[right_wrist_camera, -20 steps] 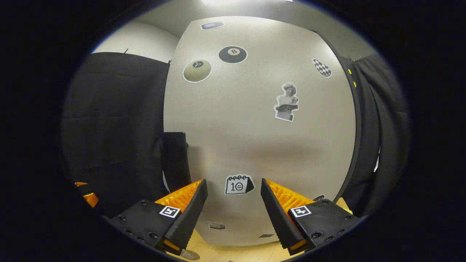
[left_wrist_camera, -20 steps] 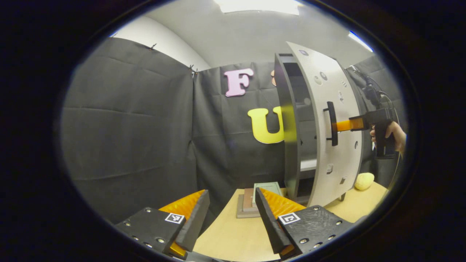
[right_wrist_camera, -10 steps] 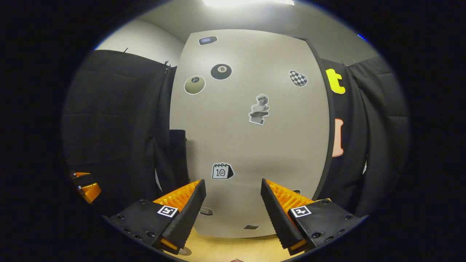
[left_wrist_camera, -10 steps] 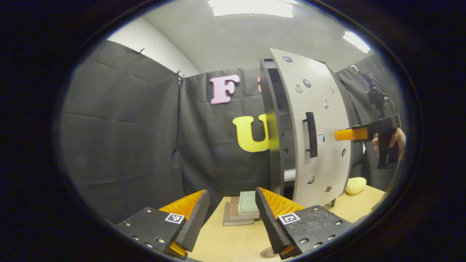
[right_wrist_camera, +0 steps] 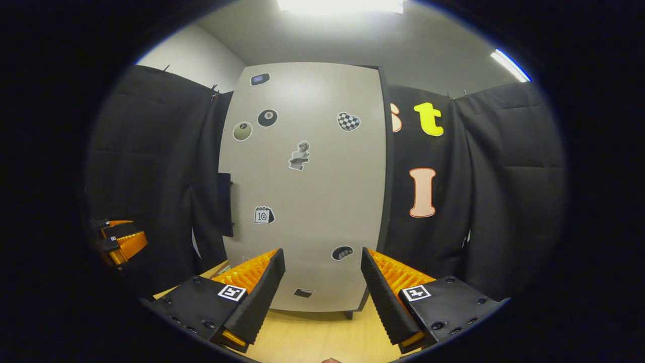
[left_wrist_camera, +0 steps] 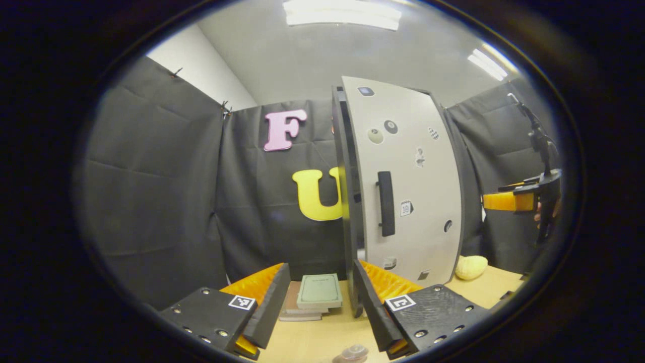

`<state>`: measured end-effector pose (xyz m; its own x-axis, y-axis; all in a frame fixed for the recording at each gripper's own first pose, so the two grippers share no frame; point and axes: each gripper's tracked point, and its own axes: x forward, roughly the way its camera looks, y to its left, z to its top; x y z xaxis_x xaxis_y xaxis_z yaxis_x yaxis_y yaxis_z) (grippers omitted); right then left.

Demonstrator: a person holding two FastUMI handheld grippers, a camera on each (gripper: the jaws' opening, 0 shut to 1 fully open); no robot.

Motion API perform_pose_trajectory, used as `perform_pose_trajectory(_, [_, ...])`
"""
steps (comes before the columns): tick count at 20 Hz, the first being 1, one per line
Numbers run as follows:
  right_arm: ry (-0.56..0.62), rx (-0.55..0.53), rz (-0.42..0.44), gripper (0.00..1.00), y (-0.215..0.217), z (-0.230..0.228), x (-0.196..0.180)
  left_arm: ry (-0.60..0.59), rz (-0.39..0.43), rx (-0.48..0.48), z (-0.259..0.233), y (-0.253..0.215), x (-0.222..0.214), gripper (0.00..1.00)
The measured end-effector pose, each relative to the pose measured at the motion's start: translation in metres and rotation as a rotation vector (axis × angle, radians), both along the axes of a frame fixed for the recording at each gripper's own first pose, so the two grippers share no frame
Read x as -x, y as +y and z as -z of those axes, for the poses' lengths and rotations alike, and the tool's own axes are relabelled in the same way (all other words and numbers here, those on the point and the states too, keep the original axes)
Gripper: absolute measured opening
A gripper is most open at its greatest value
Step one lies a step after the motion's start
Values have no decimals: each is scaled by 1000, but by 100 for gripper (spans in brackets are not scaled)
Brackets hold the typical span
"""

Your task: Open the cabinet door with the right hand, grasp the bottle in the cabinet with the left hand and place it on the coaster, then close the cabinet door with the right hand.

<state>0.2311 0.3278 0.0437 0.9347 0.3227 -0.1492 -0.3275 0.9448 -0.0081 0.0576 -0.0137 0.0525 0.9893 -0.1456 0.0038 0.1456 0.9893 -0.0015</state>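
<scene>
The cabinet door [left_wrist_camera: 413,201] is pale grey with stickers and a dark vertical handle [left_wrist_camera: 386,203]; it lies flat or nearly flat against the dark cabinet body [left_wrist_camera: 347,201]. My right gripper [left_wrist_camera: 506,201] hovers off the door's right side, open and touching nothing. In the right gripper view the door [right_wrist_camera: 307,191] stands ahead, beyond my open right gripper [right_wrist_camera: 322,292], with its handle [right_wrist_camera: 225,204] at its left edge. My left gripper [left_wrist_camera: 320,302] is open and empty above the table; it also shows at far left [right_wrist_camera: 118,242]. A small rounded top [left_wrist_camera: 352,353], possibly the bottle, peeks up at the bottom edge.
A stack of books [left_wrist_camera: 315,301] lies on the wooden table [left_wrist_camera: 484,287] left of the cabinet foot. A yellow lumpy object [left_wrist_camera: 471,267] sits at the cabinet's right. Black cloth walls close the booth behind and on both sides.
The door has swung from partly open to flat against the cabinet. My right gripper has let go of the handle and drawn back from the door. The left gripper has backed away.
</scene>
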Motion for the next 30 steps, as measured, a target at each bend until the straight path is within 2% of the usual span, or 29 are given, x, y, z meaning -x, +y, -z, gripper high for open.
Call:
perform_pose_trajectory(1, [-5,2,14,94,-10,-2,4,-3,7,-1,-2,-5,1,78])
perform_pose_trajectory(6, [-21,7,88,96,-53,-7,17,-7,25,-11,-9,-23,1,75])
perform_pose_trajectory(7, [-21,9,103,94,-61,-7,19,-9,26,-15,-10,-24,1,75])
perform_pose_trajectory(8, [-20,10,118,96,-70,-7,22,-10,26,-17,-10,-26,1,75])
perform_pose_trajectory(10, [-15,11,149,94,-87,-5,26,-10,21,-18,-13,-24,1,75])
perform_pose_trajectory(11, [-11,10,164,96,-95,-5,28,-9,16,-18,-13,-20,2,75])
perform_pose_trajectory(17, [12,38,233,96,-135,3,41,6,-18,-34,-14,-2,-2,75])
perform_pose_trajectory(19, [18,32,248,94,-142,6,44,13,-28,-39,-12,2,-3,75])
perform_pose_trajectory(25, [13,16,259,96,-150,7,48,31,-60,-49,-7,18,2,75])
perform_pose_trajectory(30, [30,15,237,96,-147,16,50,31,-74,-40,-3,25,5,75])
